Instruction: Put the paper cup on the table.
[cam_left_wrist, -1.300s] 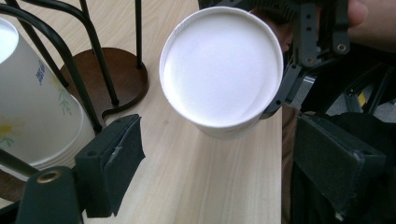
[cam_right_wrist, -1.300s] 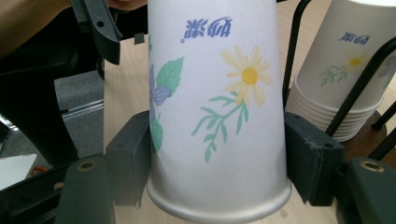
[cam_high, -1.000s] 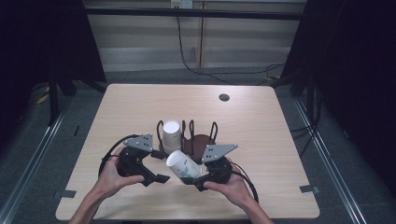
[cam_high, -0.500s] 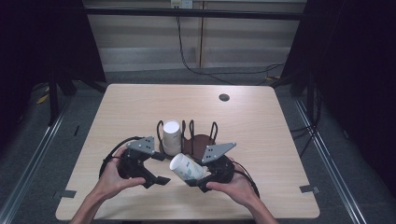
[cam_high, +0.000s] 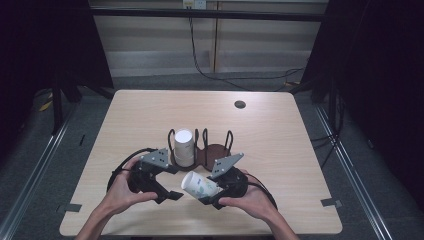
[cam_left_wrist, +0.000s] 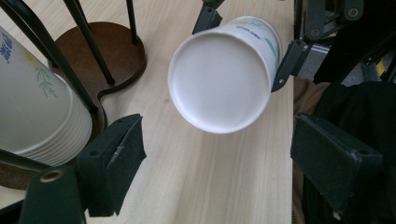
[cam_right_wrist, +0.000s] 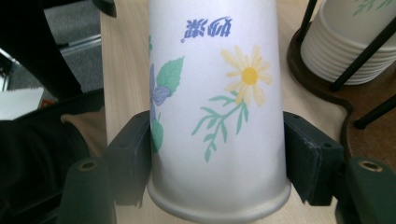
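Right tongs: clamped on the paper cup near its rim, lower centre of the high view.
Left tongs: spread wide, gripping nothing (cup's bottom faces them).
Cup stack: in the holder, seemingly its left bay, mid-worktop.

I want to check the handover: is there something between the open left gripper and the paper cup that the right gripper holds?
Nothing visible. The left gripper has open jaws, and only bare table lies between them and the paper cup clamped in the right gripper. The cup holder stands off to the side.
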